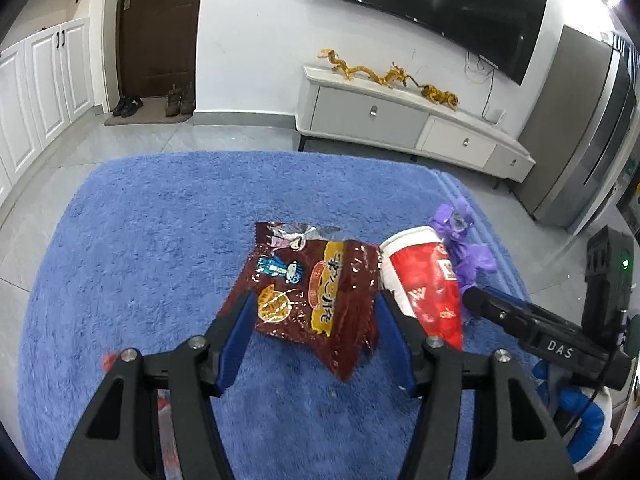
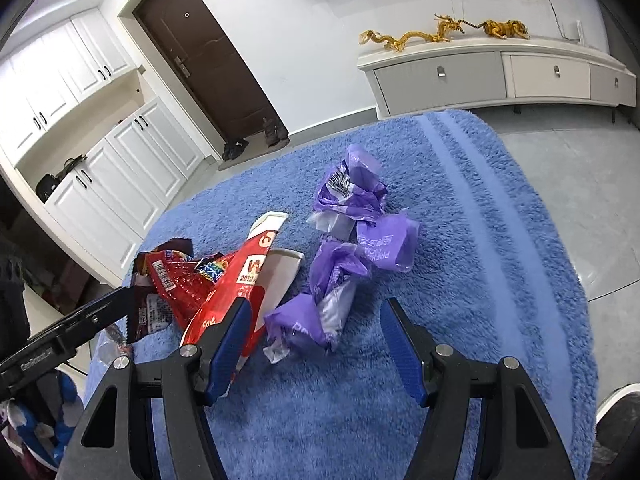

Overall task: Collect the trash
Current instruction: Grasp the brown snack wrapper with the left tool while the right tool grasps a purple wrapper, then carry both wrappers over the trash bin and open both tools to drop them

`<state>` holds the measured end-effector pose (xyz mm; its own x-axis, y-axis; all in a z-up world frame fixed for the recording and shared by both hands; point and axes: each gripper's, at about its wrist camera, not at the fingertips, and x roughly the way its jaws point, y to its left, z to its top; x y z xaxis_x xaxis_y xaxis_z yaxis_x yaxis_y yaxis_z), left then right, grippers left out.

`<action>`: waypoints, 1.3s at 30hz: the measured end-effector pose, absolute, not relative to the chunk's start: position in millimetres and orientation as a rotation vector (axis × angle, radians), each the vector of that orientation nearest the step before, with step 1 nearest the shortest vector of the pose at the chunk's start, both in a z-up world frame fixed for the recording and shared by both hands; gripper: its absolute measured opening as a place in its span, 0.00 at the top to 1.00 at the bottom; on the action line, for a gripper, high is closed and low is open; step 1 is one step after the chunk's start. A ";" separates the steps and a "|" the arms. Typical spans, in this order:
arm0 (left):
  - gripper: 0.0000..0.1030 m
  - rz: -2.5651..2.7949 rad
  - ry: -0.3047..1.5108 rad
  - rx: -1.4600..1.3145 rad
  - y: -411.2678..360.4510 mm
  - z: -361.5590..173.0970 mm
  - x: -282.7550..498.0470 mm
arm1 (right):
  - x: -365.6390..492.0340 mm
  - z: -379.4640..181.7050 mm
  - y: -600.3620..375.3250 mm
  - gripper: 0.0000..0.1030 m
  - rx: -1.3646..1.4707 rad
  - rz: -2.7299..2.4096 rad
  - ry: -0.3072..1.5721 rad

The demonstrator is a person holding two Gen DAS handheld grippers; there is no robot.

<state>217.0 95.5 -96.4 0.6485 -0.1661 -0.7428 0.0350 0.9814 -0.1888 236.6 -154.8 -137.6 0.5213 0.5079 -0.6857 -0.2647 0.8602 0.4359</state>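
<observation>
Left wrist view first: closest to the camera, the left gripper (image 1: 312, 320) has its blue pads on both sides of the brown snack bag (image 1: 316, 292). The bag looks lifted a bit off the blue rug (image 1: 140, 240), and its edges seem to touch the pads, so I think the claw is holding it, though not squeezed tight. Just past it lies the squashed red paper cup (image 1: 424, 280), and behind that a bit of the purple wrappers (image 1: 464, 240). The right gripper's dark finger pokes in from the side, near the cup.

Right wrist view, closest first: the right gripper (image 2: 316, 328) is wide open, holding nothing. The purple wrappers (image 2: 352, 248) sit between its pads, not touched. One pad is right beside the red paper cup (image 2: 244, 292).

So the job looks like it has only just begun. All three pieces of trash are out on the rug. No bin shows in either view.

Only the left view shows the bag's front. Only the right view shows the whole purple pile and the bag's red barcode side (image 2: 168, 280).
</observation>
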 end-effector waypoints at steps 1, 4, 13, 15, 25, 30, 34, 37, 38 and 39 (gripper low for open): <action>0.53 -0.122 0.869 -0.160 93.8 -98.9 219.5 | 237.6 -139.0 -154.4 0.37 0.294 0.471 0.917; 0.71 -0.127 0.903 -0.148 89.3 -108.8 226.7 | 239.8 -141.9 -155.9 0.48 0.298 0.471 0.928; 0.96 -0.123 0.886 -0.159 95.9 -103.7 215.7 | 223.9 -140.3 -164.8 0.72 0.301 0.481 0.927; 0.96 -0.121 0.861 -0.148 98.0 -93.3 207.0 | 213.1 -133.4 -167.9 0.72 0.302 0.487 0.906; 0.97 -0.240 0.738 -0.107 64.0 -21.4 146.2 | 133.1 -76.6 -222.2 0.72 0.314 0.455 0.758; 0.97 -0.432 0.739 -0.070 -6.6 -0.8 122.8 | 88.3 -69.4 -286.1 0.72 0.306 0.316 0.727; 0.97 -0.602 0.792 -0.035 -85.7 -6.2 115.5 | 49.8 -88.9 -356.4 0.72 0.350 0.147 0.749; 0.97 -0.728 0.836 0.019 -156.5 -17.7 110.3 | 25.0 -112.6 -409.2 0.72 0.393 0.024 0.780; 0.97 -0.778 0.866 0.038 -188.0 -25.2 109.2 | 16.6 -120.9 -425.8 0.72 0.404 -0.019 0.793; 0.97 -0.807 0.886 0.050 -207.1 -31.0 107.4 | 8.8 -131.3 -444.6 0.72 0.421 -0.060 0.808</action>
